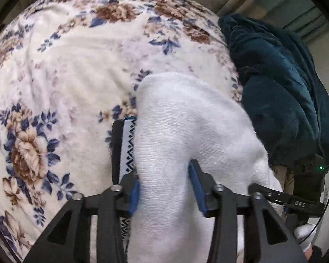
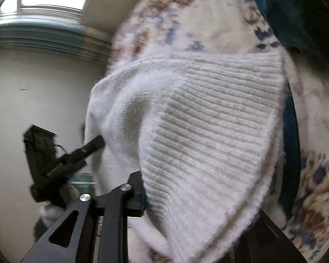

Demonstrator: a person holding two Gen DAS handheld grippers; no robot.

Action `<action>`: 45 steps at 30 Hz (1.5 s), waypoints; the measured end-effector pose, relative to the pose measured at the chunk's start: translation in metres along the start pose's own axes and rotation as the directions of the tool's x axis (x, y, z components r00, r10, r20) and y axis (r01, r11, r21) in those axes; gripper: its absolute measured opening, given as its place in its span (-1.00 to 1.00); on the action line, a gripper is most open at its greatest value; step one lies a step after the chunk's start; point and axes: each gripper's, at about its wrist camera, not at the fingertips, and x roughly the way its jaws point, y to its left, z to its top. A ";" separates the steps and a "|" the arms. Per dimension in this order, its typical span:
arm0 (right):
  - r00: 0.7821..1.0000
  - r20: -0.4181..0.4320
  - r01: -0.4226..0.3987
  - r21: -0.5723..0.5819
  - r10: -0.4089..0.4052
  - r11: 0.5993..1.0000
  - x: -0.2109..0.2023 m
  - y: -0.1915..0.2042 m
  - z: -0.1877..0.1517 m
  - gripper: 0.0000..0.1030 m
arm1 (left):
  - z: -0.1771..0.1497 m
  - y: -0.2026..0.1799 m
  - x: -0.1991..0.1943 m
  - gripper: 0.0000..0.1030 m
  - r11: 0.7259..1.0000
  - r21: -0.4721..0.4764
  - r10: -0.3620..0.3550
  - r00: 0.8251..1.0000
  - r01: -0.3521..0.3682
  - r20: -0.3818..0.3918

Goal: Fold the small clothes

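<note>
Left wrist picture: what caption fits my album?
Left tongs hold a white sock over a flowery blanket.

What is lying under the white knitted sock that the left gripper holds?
Under the white knitted sock a white band with a black zigzag pattern shows at its left edge, on the floral fleece blanket. The sock hides the rest of that band.

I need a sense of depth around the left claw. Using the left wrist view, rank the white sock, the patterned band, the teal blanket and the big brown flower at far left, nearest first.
1. white sock: between the left claw's fingers.
2. patterned band: just left of the sock, beside the left finger.
3. and 4. teal blanket, right, and brown flower, far left: too close to call.
</note>
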 end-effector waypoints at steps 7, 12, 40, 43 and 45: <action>0.997 0.063 0.026 0.129 -0.035 0.991 -0.041 -0.035 -0.012 0.14 | -0.047 0.000 -0.045 0.29 1.000 0.019 0.004 0.996 -0.006 0.094; 0.984 0.171 0.018 0.139 -0.042 0.990 -0.053 -0.046 -0.016 -0.81 | -0.063 0.012 -0.039 0.29 0.997 -0.021 0.080 0.990 -0.078 0.117; 0.640 0.314 0.737 0.006 -0.702 0.675 -0.108 0.060 -0.124 1.00 | -0.141 -0.072 -0.100 0.72 0.895 0.100 0.400 0.881 -0.435 0.251; 0.596 0.367 0.767 0.003 -0.714 0.642 -0.126 0.081 -0.145 1.00 | -0.149 -0.083 -0.115 0.72 0.894 0.105 0.394 0.877 -0.435 0.273; 0.583 0.394 0.772 0.002 -0.710 0.635 -0.139 0.094 -0.157 1.00 | -0.156 -0.090 -0.130 0.72 0.896 0.103 0.388 0.875 -0.432 0.290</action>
